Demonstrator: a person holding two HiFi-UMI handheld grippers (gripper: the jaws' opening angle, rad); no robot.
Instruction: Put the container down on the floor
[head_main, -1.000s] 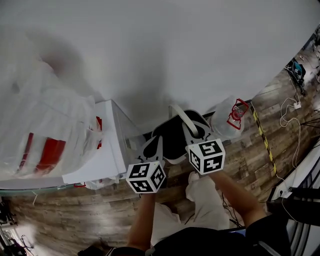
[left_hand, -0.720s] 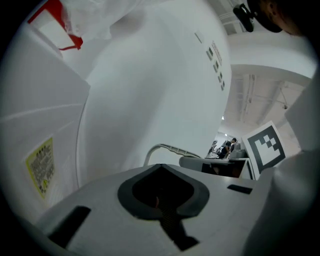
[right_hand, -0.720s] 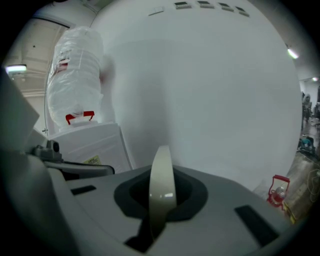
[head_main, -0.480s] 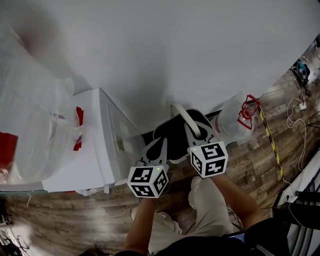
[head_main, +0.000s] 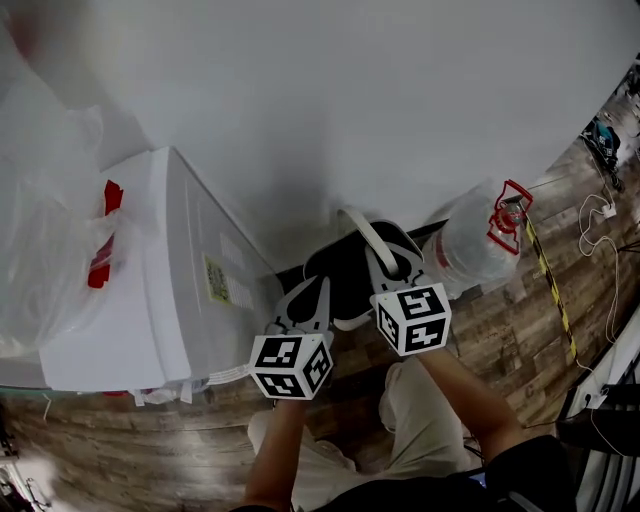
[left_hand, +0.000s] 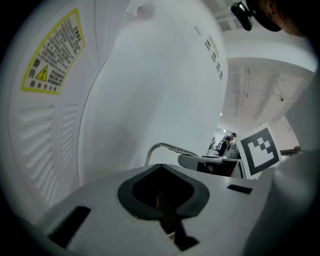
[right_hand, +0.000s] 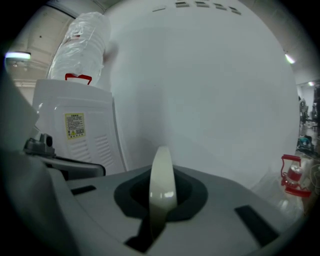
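Observation:
A black container (head_main: 345, 275) with a white handle (head_main: 365, 238) hangs in front of the person, above the wood floor (head_main: 500, 330). My right gripper (head_main: 385, 262) is shut on that handle; in the right gripper view the pale handle band (right_hand: 162, 185) stands upright between the closed jaws of the right gripper (right_hand: 161, 200). My left gripper (head_main: 308, 295) lies against the container's left edge. In the left gripper view the left gripper (left_hand: 165, 200) has its jaws together, and I cannot tell whether anything is caught between them.
A white appliance (head_main: 170, 290) with a yellow warning label (left_hand: 52, 52) stands close on the left, with a clear plastic bag (head_main: 50, 250) on top. A large clear bottle with a red cap frame (head_main: 475, 245) lies on the right by the white wall. Striped tape (head_main: 550, 300) and cables cross the floor.
The view has swung, so the appliance and bag now sit further left and the bottle further up and right. Both grippers and the container keep nearly the same place.

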